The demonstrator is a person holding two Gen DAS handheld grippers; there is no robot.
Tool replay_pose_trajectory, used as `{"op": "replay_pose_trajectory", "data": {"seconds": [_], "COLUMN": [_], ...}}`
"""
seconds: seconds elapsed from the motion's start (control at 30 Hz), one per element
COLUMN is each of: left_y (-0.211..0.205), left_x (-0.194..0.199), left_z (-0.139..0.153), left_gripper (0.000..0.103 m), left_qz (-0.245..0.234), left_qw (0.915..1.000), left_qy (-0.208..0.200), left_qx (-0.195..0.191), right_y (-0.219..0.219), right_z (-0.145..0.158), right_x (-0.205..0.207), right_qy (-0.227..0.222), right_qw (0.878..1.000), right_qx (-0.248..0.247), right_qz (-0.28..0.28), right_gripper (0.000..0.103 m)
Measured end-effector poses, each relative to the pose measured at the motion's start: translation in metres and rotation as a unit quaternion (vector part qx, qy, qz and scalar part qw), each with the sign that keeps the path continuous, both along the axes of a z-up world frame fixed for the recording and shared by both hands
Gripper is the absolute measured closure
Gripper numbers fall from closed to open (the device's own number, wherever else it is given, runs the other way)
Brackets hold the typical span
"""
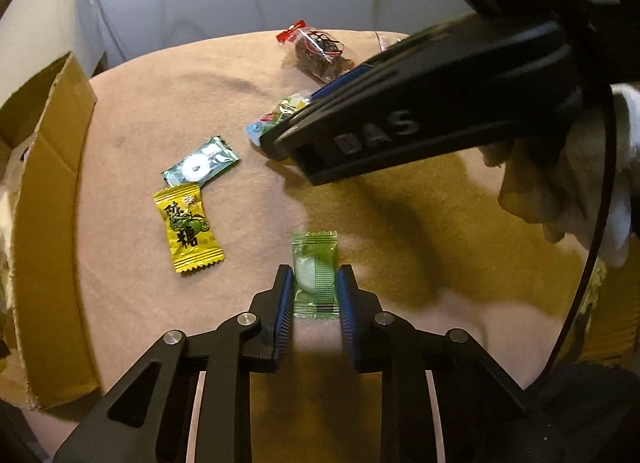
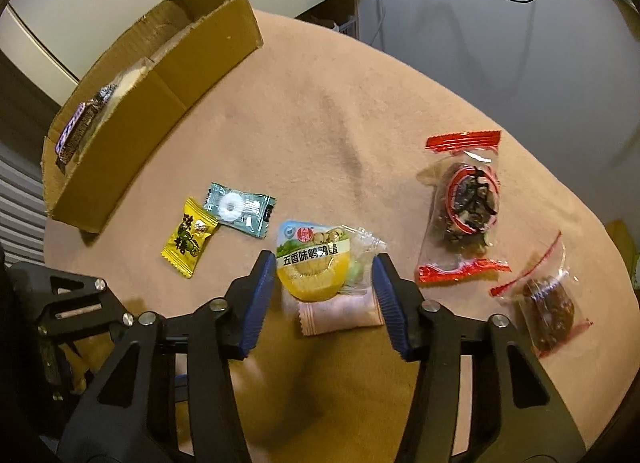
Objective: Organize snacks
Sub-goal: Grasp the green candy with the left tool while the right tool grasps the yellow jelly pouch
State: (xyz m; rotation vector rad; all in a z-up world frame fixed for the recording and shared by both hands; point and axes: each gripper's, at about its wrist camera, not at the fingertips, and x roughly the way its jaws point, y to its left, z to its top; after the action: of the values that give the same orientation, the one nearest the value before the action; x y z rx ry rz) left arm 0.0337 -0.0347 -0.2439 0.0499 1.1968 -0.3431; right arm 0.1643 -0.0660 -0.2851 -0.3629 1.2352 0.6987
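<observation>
A small green candy (image 1: 315, 271) lies on the tan tablecloth (image 1: 160, 103). My left gripper (image 1: 315, 275) points down over it, with both blue pads against its sides. In the right wrist view a quail egg packet (image 2: 312, 259) with a yellow and blue label lies between the fingers of my right gripper (image 2: 323, 259). The pads stand close beside it without pressing, and a pale pink wrapper (image 2: 340, 315) lies at its near end. The left wrist view shows the right gripper (image 1: 276, 145) from the side, lowered onto that packet (image 1: 280, 111).
A cardboard box (image 2: 160, 103) stands at the left, holding a wrapped bar (image 2: 80, 127). Near it lie a yellow candy (image 2: 190, 243) and a teal mint (image 2: 238, 209). Two clear packs with red ends (image 2: 464, 207) (image 2: 544, 311) lie at the right. A person's sleeve (image 1: 580, 183) shows.
</observation>
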Motion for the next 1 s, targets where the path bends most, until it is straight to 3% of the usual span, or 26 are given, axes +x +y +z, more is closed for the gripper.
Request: {"op": "replay_pose_trajectory", "data": {"seconds": [0.2, 0.27, 0.43, 0.5, 0.57, 0.73, 0.8, 0.87, 1.0], "left_y": [-0.003, -0.003, 0.014, 0.020, 0.025, 0.029, 0.031, 0.029, 0.030], "left_x": [-0.002, -0.004, -0.005, -0.002, -0.001, 0.001, 0.002, 0.002, 0.004], "left_z": [0.001, 0.001, 0.001, 0.001, -0.001, -0.001, -0.001, -0.003, -0.002], "left_gripper": [0.084, 0.084, 0.084, 0.084, 0.084, 0.084, 0.084, 0.084, 0.084], "left_qz": [-0.002, 0.000, 0.008, 0.013, 0.018, 0.022, 0.024, 0.024, 0.028], "left_qw": [1.0000, 1.0000, 0.9998, 0.9995, 0.9992, 0.9990, 0.9990, 0.9990, 0.9987], "left_qy": [-0.007, -0.007, -0.003, 0.000, 0.003, 0.004, 0.004, 0.004, 0.006], "left_qx": [0.000, -0.003, -0.019, -0.027, -0.034, -0.038, -0.038, -0.038, -0.041], "right_y": [0.012, 0.017, 0.018, 0.020, 0.022, 0.024, 0.023, 0.021, 0.028], "right_z": [-0.007, -0.007, -0.005, -0.004, -0.004, -0.004, 0.000, 0.003, 0.004], "right_x": [-0.005, -0.006, -0.006, -0.008, -0.008, -0.011, -0.009, -0.002, 0.012], "right_qy": [-0.014, -0.017, -0.015, -0.017, -0.015, -0.006, -0.016, -0.022, -0.024], "right_qw": [1.000, 1.000, 1.000, 1.000, 1.000, 1.000, 1.000, 1.000, 1.000], "right_qx": [-0.019, -0.020, -0.010, -0.007, -0.004, -0.002, -0.001, 0.005, 0.012], "right_qz": [0.018, 0.017, 0.016, 0.016, 0.014, 0.020, 0.013, 0.004, -0.002], "right_gripper": [0.060, 0.073, 0.080, 0.093, 0.095, 0.094, 0.085, 0.057, 0.055]}}
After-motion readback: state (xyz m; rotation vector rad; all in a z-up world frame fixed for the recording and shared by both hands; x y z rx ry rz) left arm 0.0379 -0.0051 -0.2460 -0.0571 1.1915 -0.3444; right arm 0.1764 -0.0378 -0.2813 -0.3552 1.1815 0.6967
